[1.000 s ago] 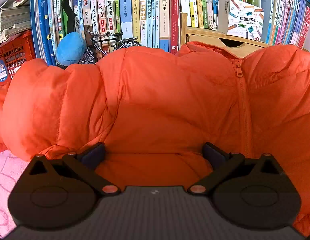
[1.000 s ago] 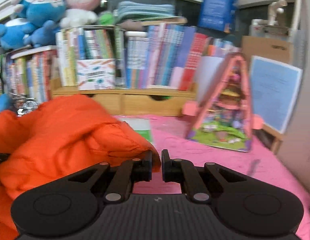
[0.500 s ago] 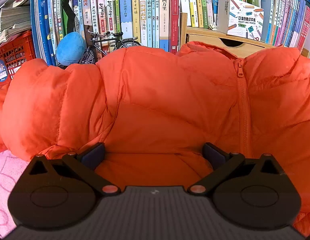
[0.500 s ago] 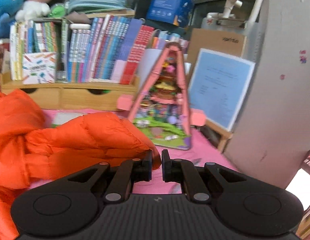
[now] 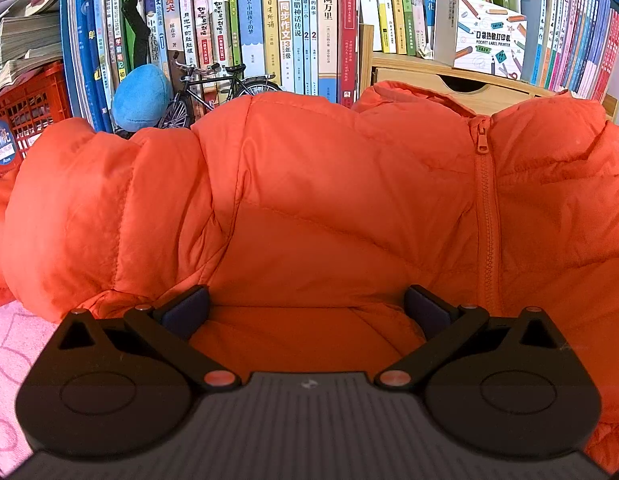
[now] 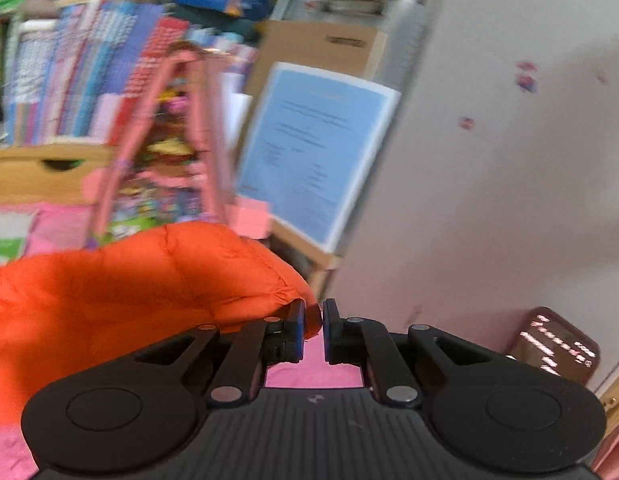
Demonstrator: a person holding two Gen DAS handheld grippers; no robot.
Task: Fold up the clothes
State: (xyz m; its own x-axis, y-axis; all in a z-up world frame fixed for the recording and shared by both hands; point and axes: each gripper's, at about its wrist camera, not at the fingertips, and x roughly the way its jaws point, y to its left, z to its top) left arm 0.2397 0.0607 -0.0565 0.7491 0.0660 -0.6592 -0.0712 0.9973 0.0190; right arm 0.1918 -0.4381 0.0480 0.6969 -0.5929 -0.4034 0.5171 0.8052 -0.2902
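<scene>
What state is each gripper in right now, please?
Left gripper: open, pressed against the orange jacket.
Right gripper: shut on the jacket's edge.

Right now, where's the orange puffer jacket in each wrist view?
Left wrist: orange puffer jacket fills the middle, zipper at right.
Right wrist: lower left, one tip pinched in the shut jaws.
Shared landmark: wooden drawer unit under the books.

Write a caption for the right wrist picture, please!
Right tool pinches the orange puffy jacket's tip, toy house behind.
</scene>
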